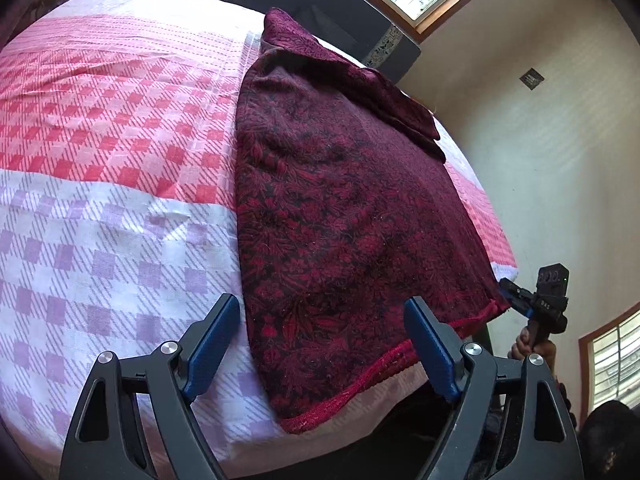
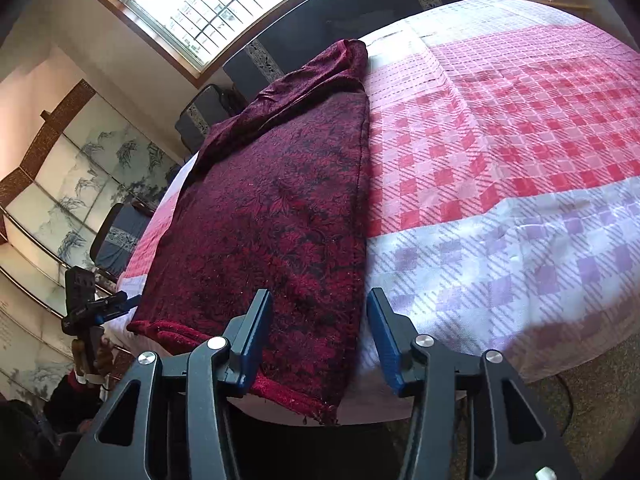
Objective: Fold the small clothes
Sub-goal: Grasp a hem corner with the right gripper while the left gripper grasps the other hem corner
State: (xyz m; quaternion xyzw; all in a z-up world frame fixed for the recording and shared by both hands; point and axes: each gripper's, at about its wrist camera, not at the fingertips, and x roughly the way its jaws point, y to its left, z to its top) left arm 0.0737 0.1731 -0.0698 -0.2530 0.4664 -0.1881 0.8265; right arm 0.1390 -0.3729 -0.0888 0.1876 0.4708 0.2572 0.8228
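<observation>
As both wrist cameras look along the bed, we see the maroon floral garment (image 1: 344, 216) lying flat on the checked bedspread (image 1: 112, 168), its length running away from us toward the dark headboard (image 1: 352, 36). The red-stitched hem (image 1: 384, 364) lies at the near edge of the mattress, and a folded part of the cloth is bunched at the far end. In the left wrist view, we hold the left gripper (image 1: 324, 344) wide open over one near corner of the garment, its blue pads (image 1: 212, 344) apart and closed on nothing. In the right wrist view, the right gripper (image 2: 320, 344) is likewise wide open, straddling the other near corner, with one pad over the cloth and the other over the bedspread; it grips nothing. Each camera shows the opposite gripper small at the frame edge, beside the hem. A barred window (image 2: 208, 4) stands behind the headboard, and a painted panel (image 2: 80, 184) lines the side wall.
</observation>
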